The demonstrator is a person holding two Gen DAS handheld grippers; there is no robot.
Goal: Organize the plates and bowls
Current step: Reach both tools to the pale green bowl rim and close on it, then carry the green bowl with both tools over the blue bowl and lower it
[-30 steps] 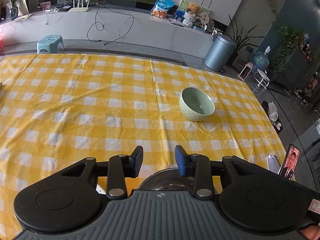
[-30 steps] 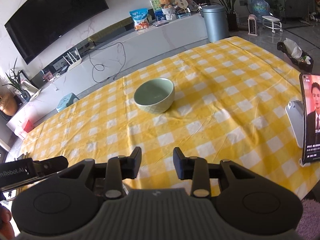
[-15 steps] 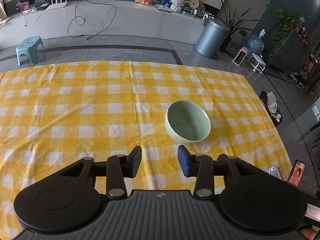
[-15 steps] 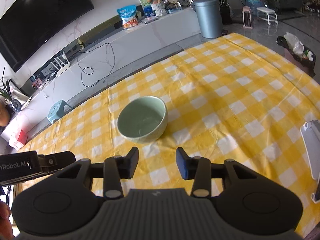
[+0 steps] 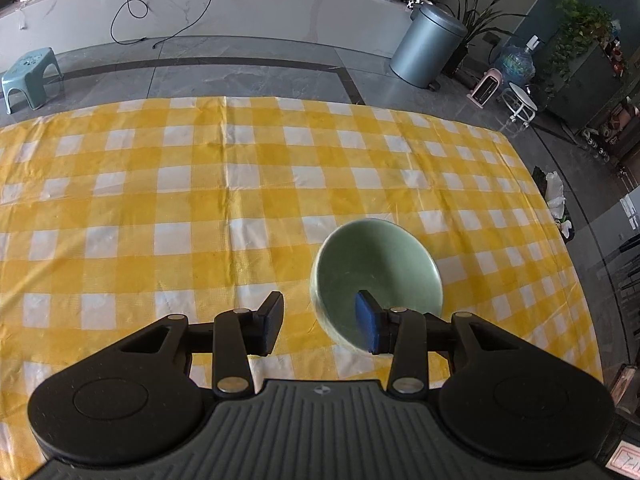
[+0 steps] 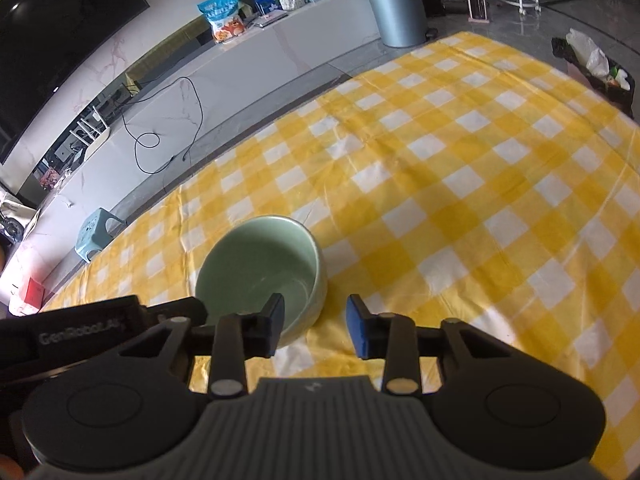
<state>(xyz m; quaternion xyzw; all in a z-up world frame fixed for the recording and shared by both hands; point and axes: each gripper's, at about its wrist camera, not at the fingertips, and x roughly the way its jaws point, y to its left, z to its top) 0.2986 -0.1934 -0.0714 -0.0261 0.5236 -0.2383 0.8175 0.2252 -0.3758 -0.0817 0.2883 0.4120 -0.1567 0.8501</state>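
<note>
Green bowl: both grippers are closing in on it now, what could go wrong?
1. Left gripper and right gripper straddle opposite walls of the green bowl; they might collide or tug against each other.
2. The right gripper is closing; an off-centre pinch could tip the bowl.
3. It may slide on the checked tablecloth.

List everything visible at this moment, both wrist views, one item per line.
bowl: 1, pale green, empty, on the tablecloth, straddled at its rim by both grippers
tablecloth: 1, yellow and white check, covering the table
bin: 1, grey, on the floor beyond the table
stool: 1, light blue, on the floor far left
snack bag: 1, blue, on the long white counter
screen: 1, black, on the wall
left hand-held gripper: 1, black with blue pads, open across the bowl's near rim
right hand-held gripper: 1, same build, jaws closing across the bowl's wall, not yet pressing
</note>
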